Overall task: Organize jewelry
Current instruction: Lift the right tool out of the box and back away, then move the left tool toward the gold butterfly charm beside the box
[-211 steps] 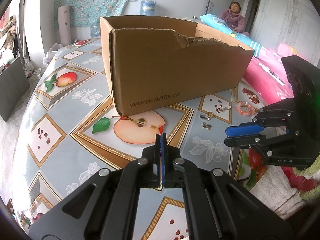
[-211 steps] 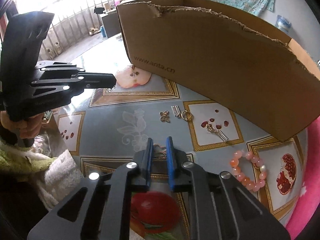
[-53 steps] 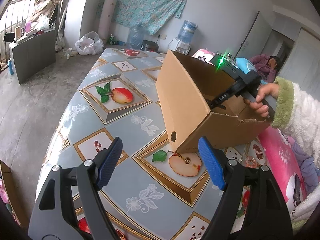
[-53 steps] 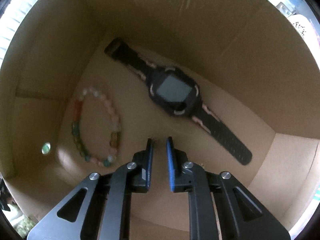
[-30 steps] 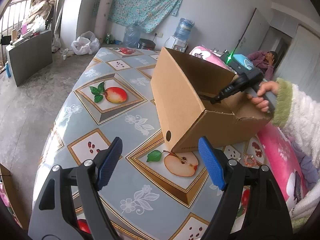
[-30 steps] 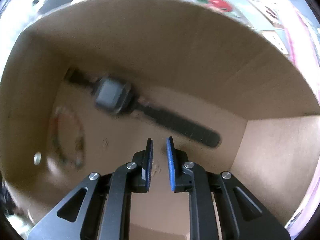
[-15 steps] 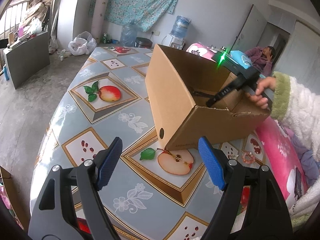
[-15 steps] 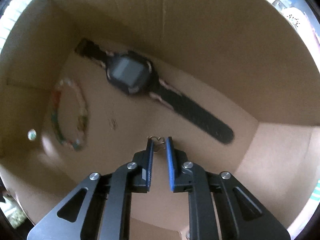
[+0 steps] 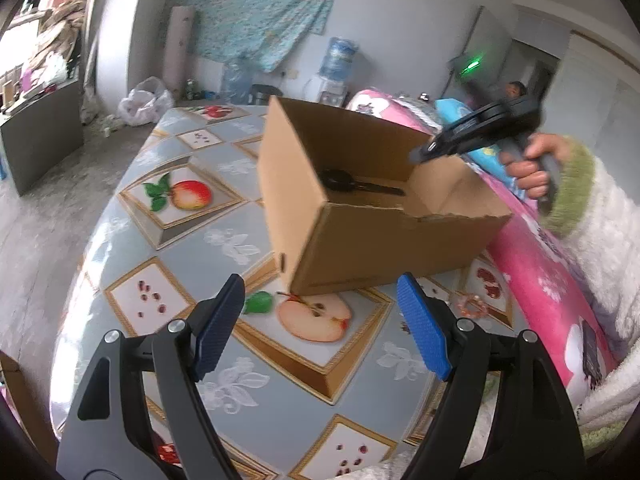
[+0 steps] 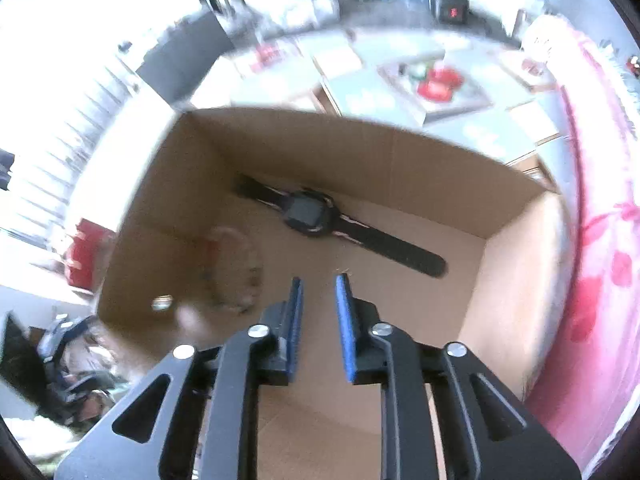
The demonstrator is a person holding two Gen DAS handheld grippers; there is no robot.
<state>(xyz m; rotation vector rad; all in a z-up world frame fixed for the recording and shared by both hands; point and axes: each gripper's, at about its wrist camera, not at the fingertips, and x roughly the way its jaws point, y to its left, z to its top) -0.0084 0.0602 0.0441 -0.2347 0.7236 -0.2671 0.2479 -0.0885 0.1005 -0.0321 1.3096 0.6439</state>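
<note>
An open cardboard box (image 9: 380, 248) stands on the fruit-patterned table (image 9: 120, 240). A black watch (image 10: 340, 224) lies on its floor, next to a blurred bead bracelet (image 10: 236, 272). My right gripper (image 10: 318, 280) hovers above the box's opening and points down into it. Its jaws are opening and nothing is between them. A tiny gold speck (image 10: 342, 270) shows by its right tip. The left wrist view shows that gripper (image 9: 420, 156) in a hand over the box's right end. My left gripper (image 9: 320, 320) stands wide open and empty in front of the box. A pink bead bracelet (image 9: 474, 306) lies on the table at the right.
Small metal pieces (image 9: 406, 326) lie near the pink bracelet. Pink bedding (image 9: 540, 280) borders the table's right side. A white fluffy sleeve (image 9: 600, 248) reaches in from the right. A water dispenser (image 9: 336, 60) and bags stand by the far wall.
My right gripper has risen from deep in the box to above its rim and its jaws have parted. The small gold piece no longer sits between its tips. The left gripper shifted slightly.
</note>
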